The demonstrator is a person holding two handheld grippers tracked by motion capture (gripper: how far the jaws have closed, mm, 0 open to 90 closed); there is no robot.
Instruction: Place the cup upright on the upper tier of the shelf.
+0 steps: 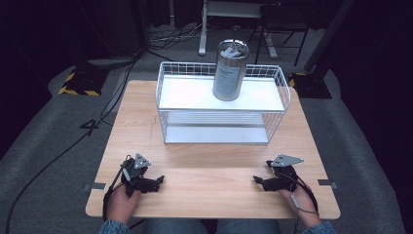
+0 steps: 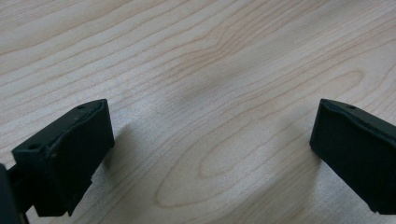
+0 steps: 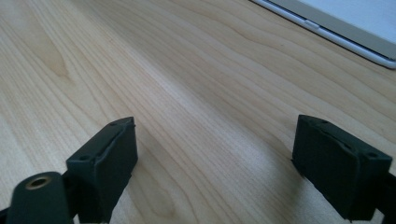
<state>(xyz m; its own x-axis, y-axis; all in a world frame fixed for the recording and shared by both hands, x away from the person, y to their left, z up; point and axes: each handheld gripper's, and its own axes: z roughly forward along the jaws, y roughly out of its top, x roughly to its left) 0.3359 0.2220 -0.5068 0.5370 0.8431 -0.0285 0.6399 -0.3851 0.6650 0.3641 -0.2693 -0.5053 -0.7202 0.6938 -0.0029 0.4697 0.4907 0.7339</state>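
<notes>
Left gripper (image 1: pixel 158 181) low over the wooden table (image 1: pixel 204 161), jaws wide, nothing between. Right gripper (image 1: pixel 257 181) likewise spread and empty. Steel canister (image 1: pixel 230 70) upright on the wire rack (image 1: pixel 221 105) beyond.

Both forearms come in low from the near edge, each hand wrapped round the body of its tool, sleeves just showing at the wrists. The left gripper (image 1: pixel 159 180) points inward toward the right one, and in the left gripper view its two black jaws stand wide apart with nothing between them. The right gripper (image 1: pixel 256 180) mirrors it, pointing inward toward the left, and in the right gripper view its jaws likewise stand well apart and hold nothing, a cable trailing back over the hand.
</notes>
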